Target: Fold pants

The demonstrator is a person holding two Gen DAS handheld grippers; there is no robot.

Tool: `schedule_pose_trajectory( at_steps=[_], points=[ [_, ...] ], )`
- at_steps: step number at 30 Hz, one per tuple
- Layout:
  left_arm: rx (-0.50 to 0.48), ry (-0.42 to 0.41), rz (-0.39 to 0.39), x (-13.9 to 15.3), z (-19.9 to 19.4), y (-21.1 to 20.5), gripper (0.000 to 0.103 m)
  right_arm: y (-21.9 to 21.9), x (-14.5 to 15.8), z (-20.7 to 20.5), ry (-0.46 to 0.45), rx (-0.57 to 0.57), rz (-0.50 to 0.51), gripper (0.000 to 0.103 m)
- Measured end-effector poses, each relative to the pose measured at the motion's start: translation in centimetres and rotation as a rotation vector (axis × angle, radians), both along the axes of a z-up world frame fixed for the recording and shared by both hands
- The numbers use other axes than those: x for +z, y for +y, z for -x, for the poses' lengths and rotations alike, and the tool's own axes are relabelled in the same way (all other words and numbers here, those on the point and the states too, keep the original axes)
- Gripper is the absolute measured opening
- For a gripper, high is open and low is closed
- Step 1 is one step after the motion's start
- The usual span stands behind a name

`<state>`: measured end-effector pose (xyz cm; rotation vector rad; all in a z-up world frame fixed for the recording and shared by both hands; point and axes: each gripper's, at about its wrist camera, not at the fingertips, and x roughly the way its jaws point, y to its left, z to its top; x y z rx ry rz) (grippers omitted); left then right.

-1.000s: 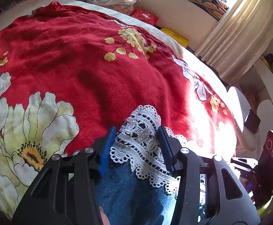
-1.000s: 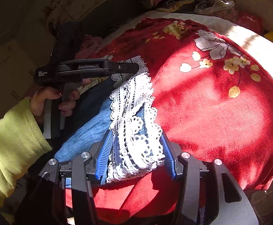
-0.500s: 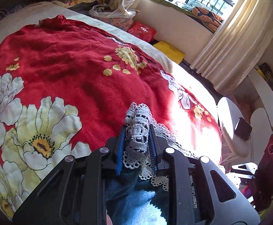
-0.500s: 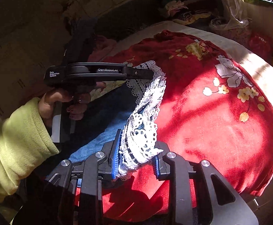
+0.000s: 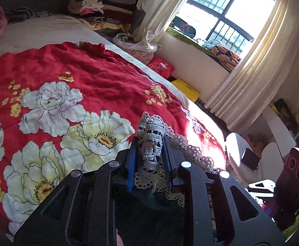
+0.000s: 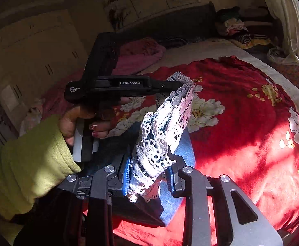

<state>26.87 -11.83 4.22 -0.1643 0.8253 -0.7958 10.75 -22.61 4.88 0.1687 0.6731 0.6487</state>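
The pants are blue denim (image 6: 185, 149) with a white lace hem (image 6: 165, 123). My left gripper (image 5: 150, 143) is shut on one end of the lace hem (image 5: 151, 135), raised above the bed. It also shows in the right wrist view (image 6: 180, 85), held by a hand in a yellow-green sleeve. My right gripper (image 6: 149, 164) is shut on the other end of the hem. The lace stretches taut between the two grippers and the denim hangs below them.
A red bedspread with white flowers (image 5: 71, 94) covers the bed. Stacked clothes (image 5: 100, 6) sit at its far end. A curtained window (image 5: 221, 16), a red bag (image 5: 162, 67) and a yellow box (image 5: 187, 89) lie to the right. White chairs (image 5: 237, 155) stand beside the bed.
Both grippers closed on the lace hem and lifted it off the bedspread. The hem now hangs stretched between them, higher than before.
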Motion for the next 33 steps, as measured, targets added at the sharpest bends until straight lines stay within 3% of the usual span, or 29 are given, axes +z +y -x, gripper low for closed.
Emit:
schedule_pose_trajectory(
  at_steps=[5,9,12,14,16,19,22,26,28,33],
  points=[
    [0.055,0.021,0.007,-1.6,1.5,3.9,0.016,4.6,-1.7,0.3,0.019,0.079,0.066,0.026],
    [0.113,0.061,-0.04,-3.6,1.9,5.7,0.019,7.4,-3.7,0.4,0.049,0.108,0.131,0.026],
    [0.172,0.094,0.001,-3.9,2.4,7.8,0.025,8.5,-4.6,0.8,0.07,0.132,0.163,0.026],
    [0.205,0.089,0.033,-3.6,3.1,9.0,0.04,9.4,-5.0,1.3,0.063,0.155,0.197,0.026],
    [0.243,0.087,0.071,-3.5,3.8,10.4,0.046,10.4,-5.2,1.9,0.047,0.183,0.232,0.026],
    [0.301,0.091,0.134,-3.3,4.8,12.2,0.065,12.2,-6.0,3.2,0.024,0.239,0.303,0.026],
    [0.344,0.119,0.18,-3.8,5.6,13.7,0.069,13.9,-7.3,4.2,0.008,0.3,0.376,0.029],
    [0.378,0.209,0.118,-5.7,5.3,13.8,0.07,14.2,-7.4,5.3,0.02,0.364,0.324,0.049],
    [0.383,0.239,0.079,-6.5,5.1,13.6,0.07,13.3,-6.5,5.4,0.012,0.367,0.272,0.052],
    [0.379,0.266,0.071,-7.1,4.8,13.4,0.067,8.4,-4.3,2.7,-0.002,0.221,0.179,0.063]
  ],
)
